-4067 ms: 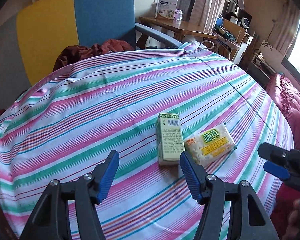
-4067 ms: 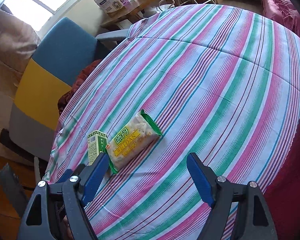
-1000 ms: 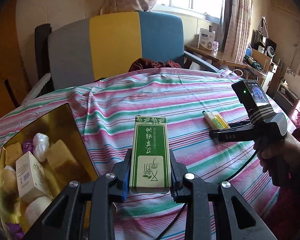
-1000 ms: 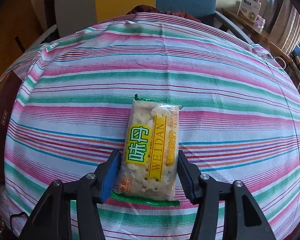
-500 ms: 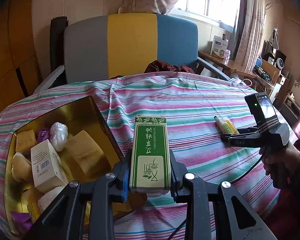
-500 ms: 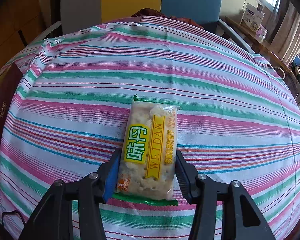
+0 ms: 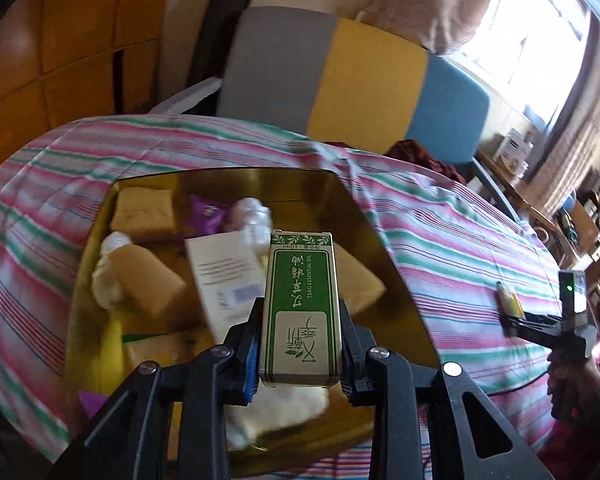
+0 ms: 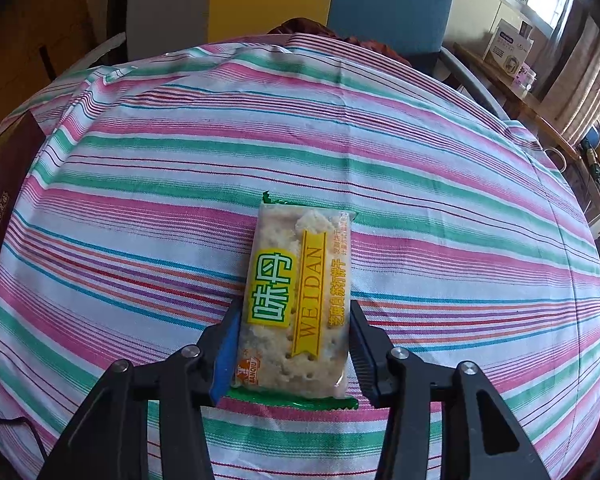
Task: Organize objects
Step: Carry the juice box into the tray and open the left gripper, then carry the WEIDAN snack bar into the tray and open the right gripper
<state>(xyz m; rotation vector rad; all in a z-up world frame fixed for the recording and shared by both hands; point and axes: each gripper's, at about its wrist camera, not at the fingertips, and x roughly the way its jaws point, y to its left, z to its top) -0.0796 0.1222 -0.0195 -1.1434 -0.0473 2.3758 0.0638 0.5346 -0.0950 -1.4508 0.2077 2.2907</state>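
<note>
Two grips: my left gripper [image 7: 300, 354] clamps a green-and-white cardboard carton [image 7: 301, 308] above the gold metal tin [image 7: 384, 248], inside its rim. My right gripper [image 8: 292, 354] is closing on the clear plastic cracker packet [image 8: 300, 300], open striped tablecloth [image 8: 440, 184] all around.

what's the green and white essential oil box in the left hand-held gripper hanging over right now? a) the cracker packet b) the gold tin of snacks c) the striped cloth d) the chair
b: the green and white essential oil box, clamped in the left hand-held gripper, sits in front of the gold tin with packets inside it.
</note>
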